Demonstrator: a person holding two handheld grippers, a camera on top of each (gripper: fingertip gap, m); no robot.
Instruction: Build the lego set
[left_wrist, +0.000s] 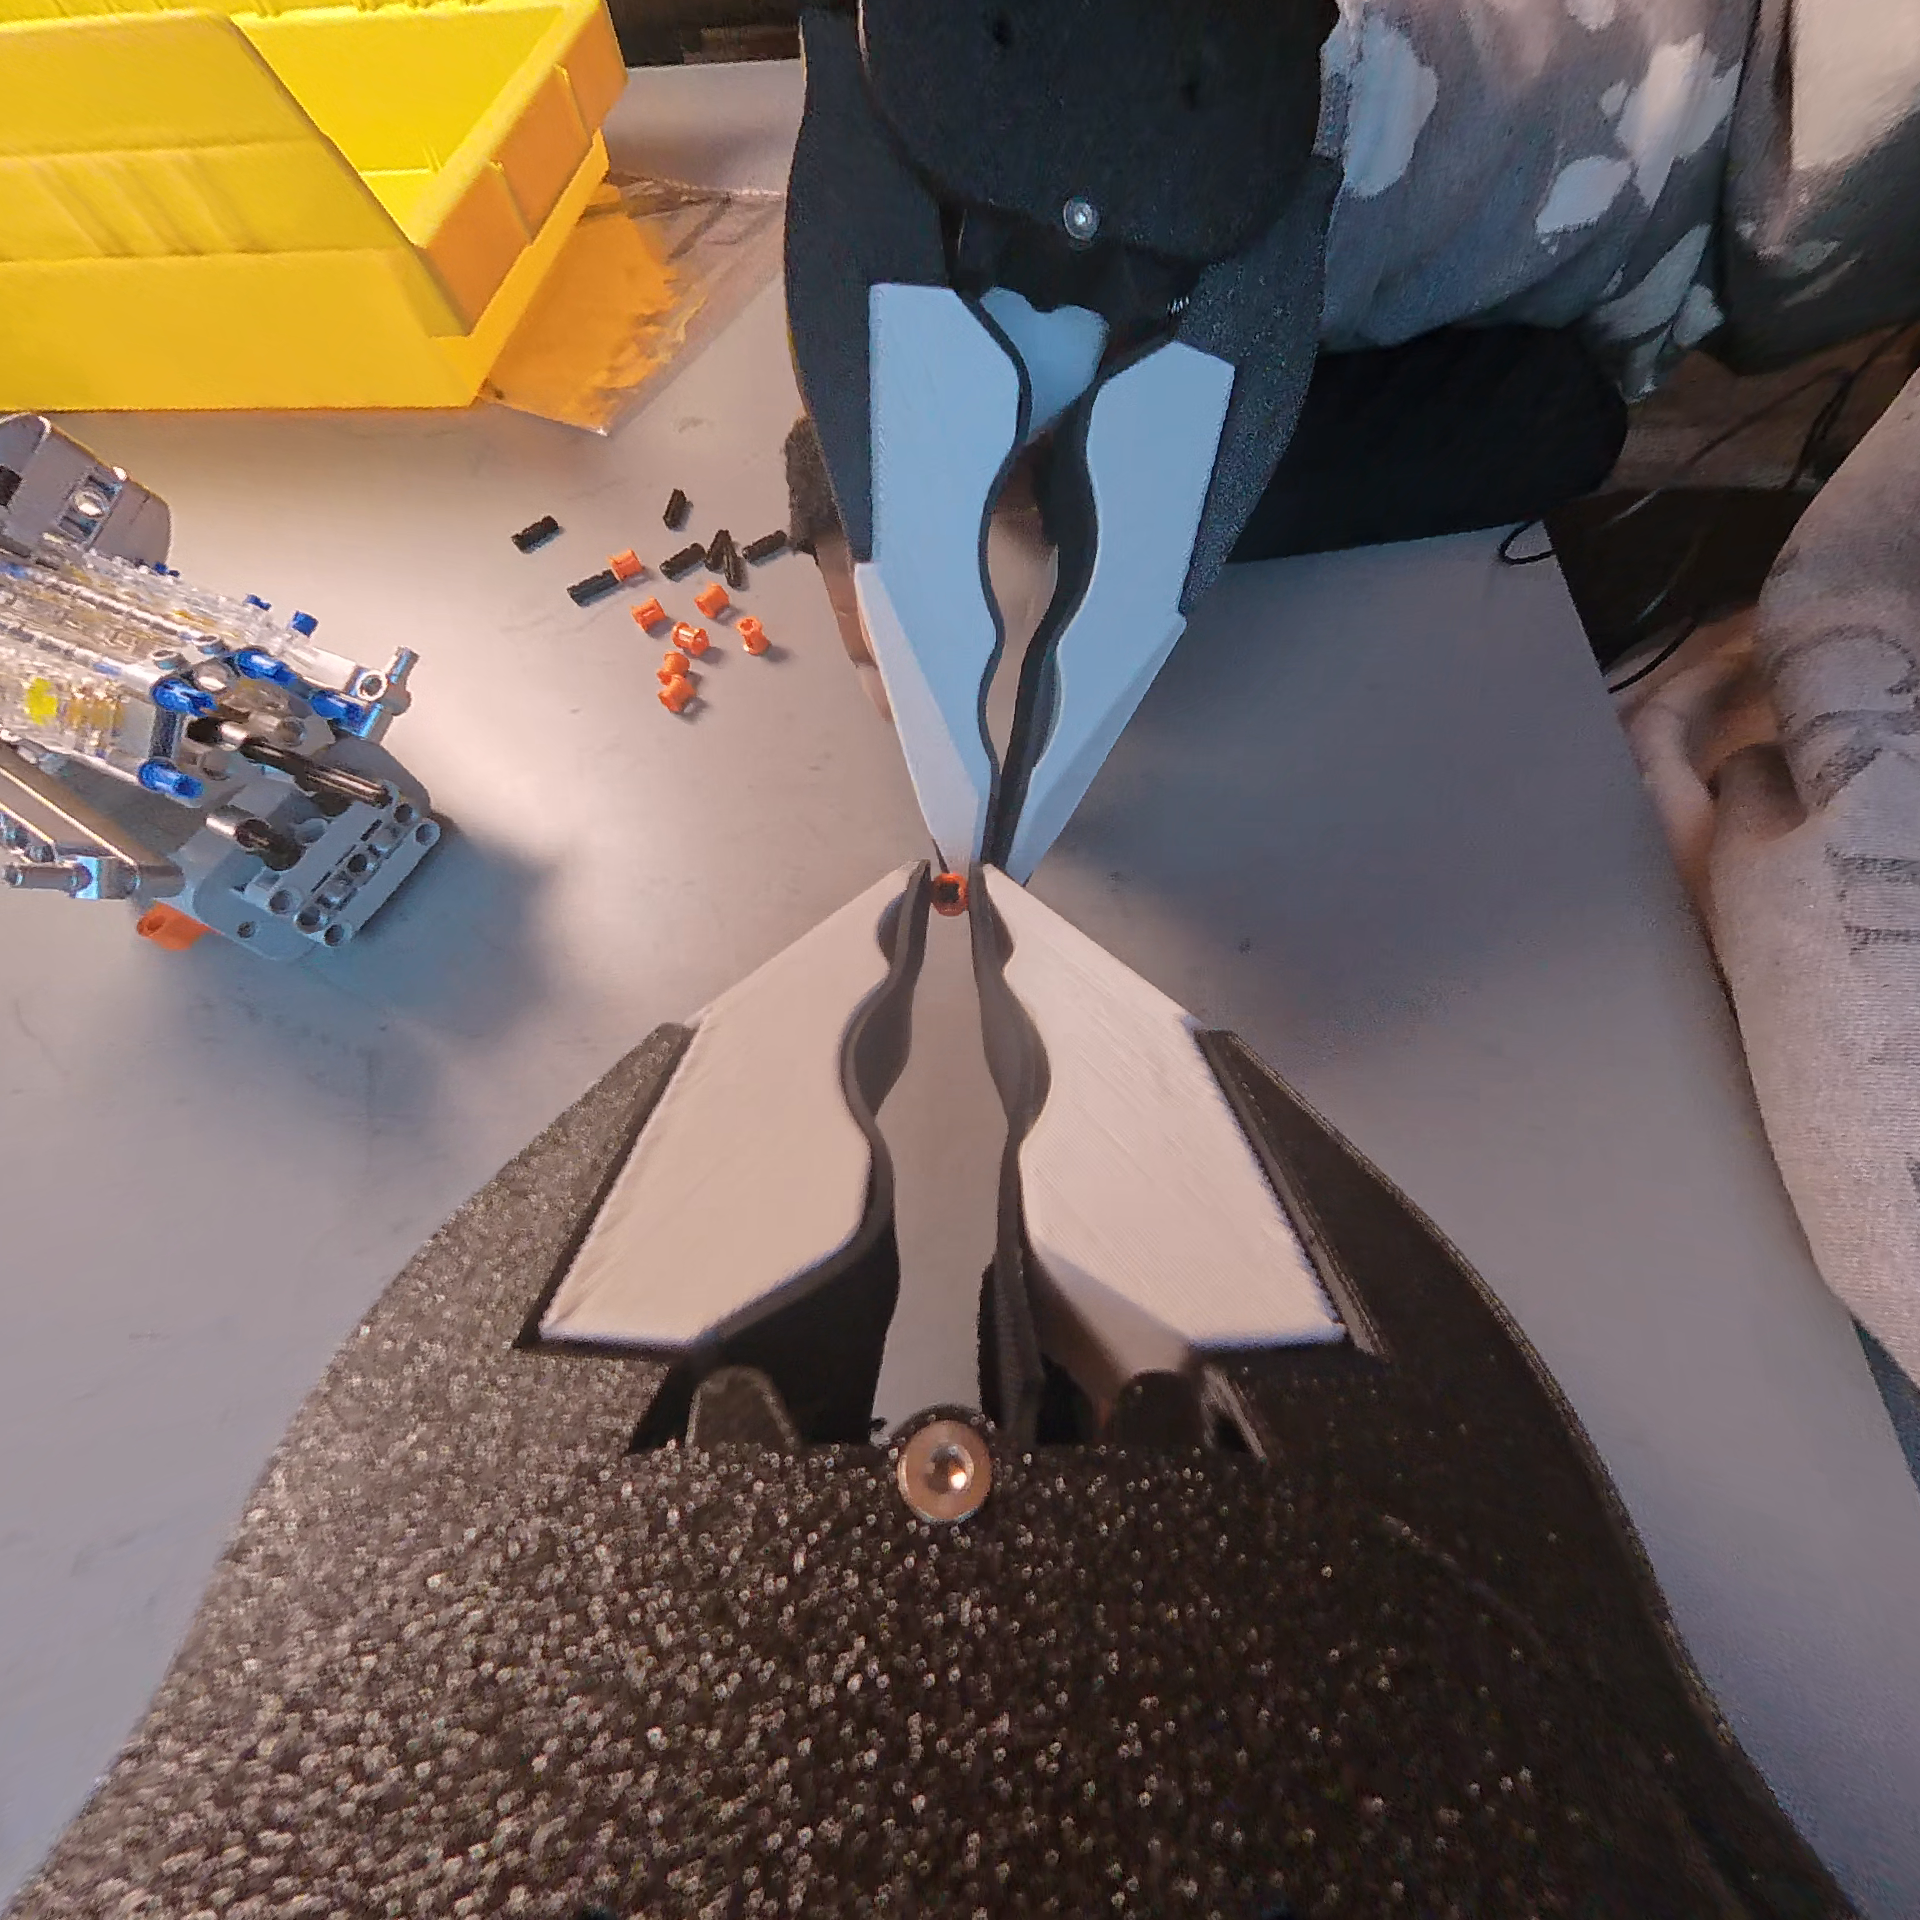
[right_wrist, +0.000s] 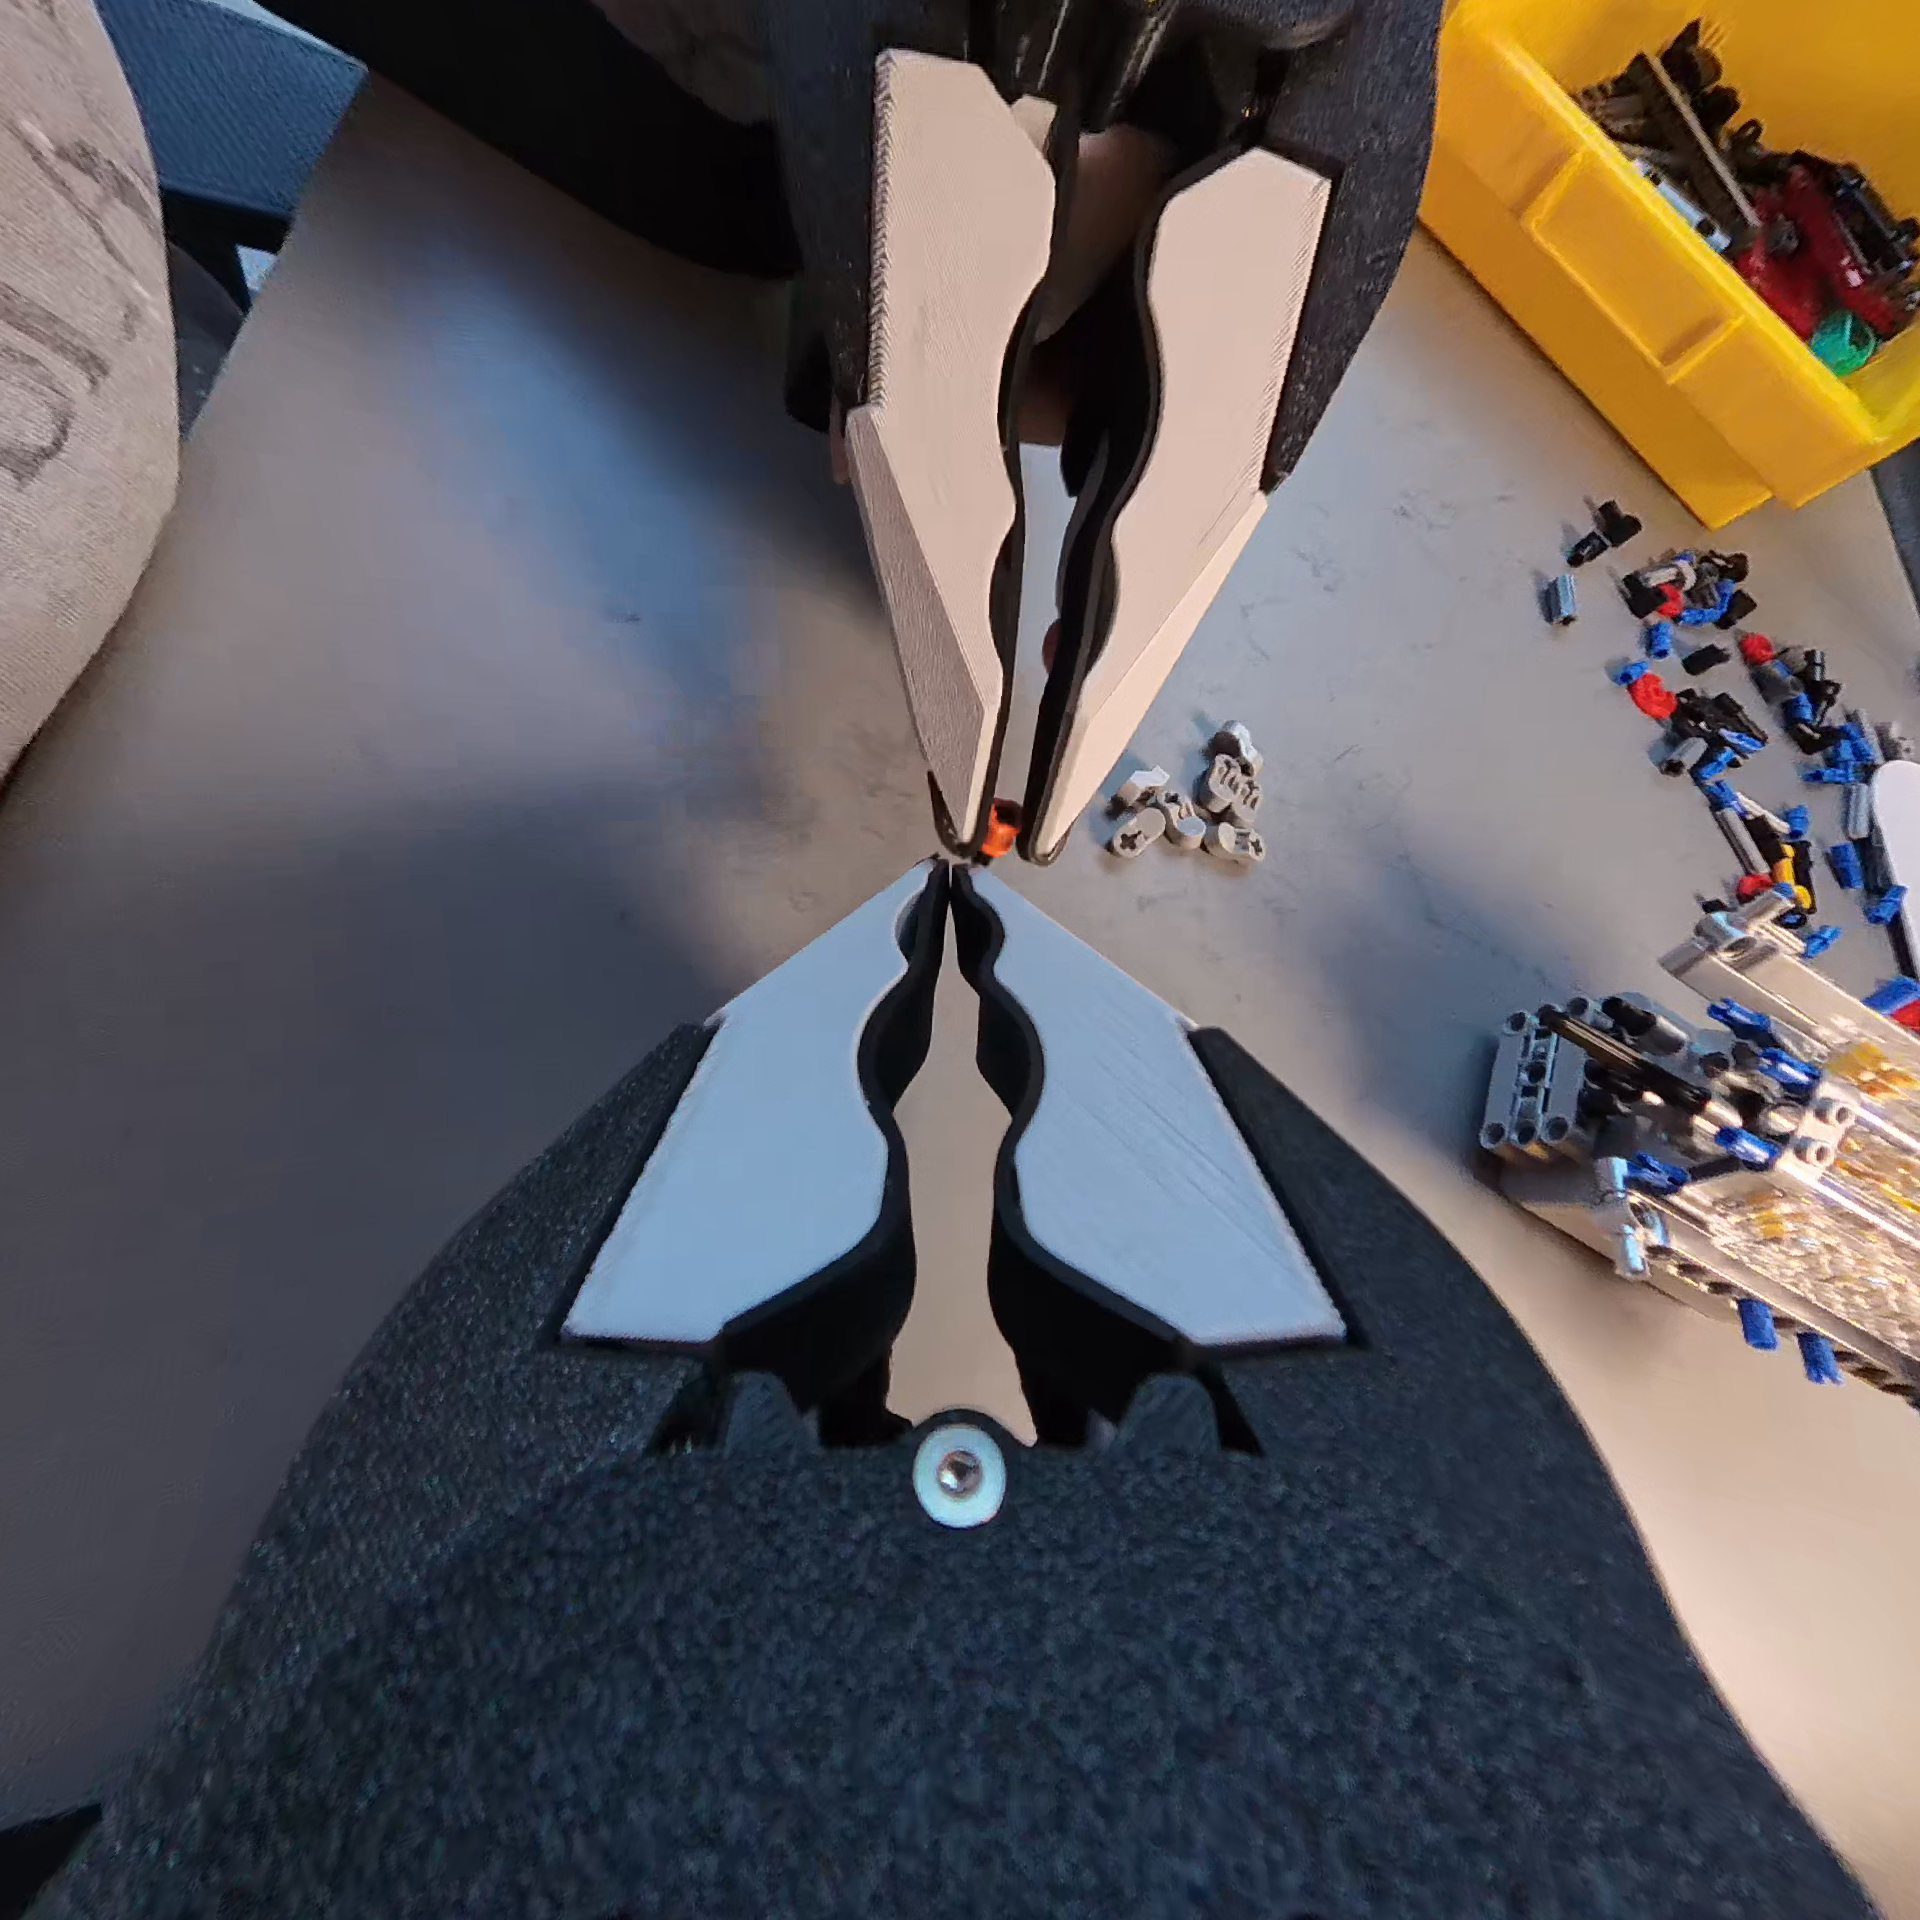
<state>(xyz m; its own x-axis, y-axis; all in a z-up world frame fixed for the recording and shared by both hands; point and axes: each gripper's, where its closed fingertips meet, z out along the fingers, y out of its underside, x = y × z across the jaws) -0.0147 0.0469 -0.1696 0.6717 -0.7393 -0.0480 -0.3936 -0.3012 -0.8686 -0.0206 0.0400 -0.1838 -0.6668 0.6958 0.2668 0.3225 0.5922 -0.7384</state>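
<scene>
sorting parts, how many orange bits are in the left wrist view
9 orange bits: seven loose on the table beside black pins, one pinched in the left claw, one on the brick model. Others may hide behind the claws.

A: How do the two grippers sit?
B: Tip to tip. The left gripper (left_wrist: 948, 883) pinches a tiny orange piece (left_wrist: 948, 894); the right gripper (right_wrist: 951, 873) has its fingers (right_wrist: 790, 1122) pressed together.

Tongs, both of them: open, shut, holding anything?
Left tongs: shut on a small orange bushing.
Right tongs: shut tip to tip; whether anything is pinched cannot be told.
</scene>
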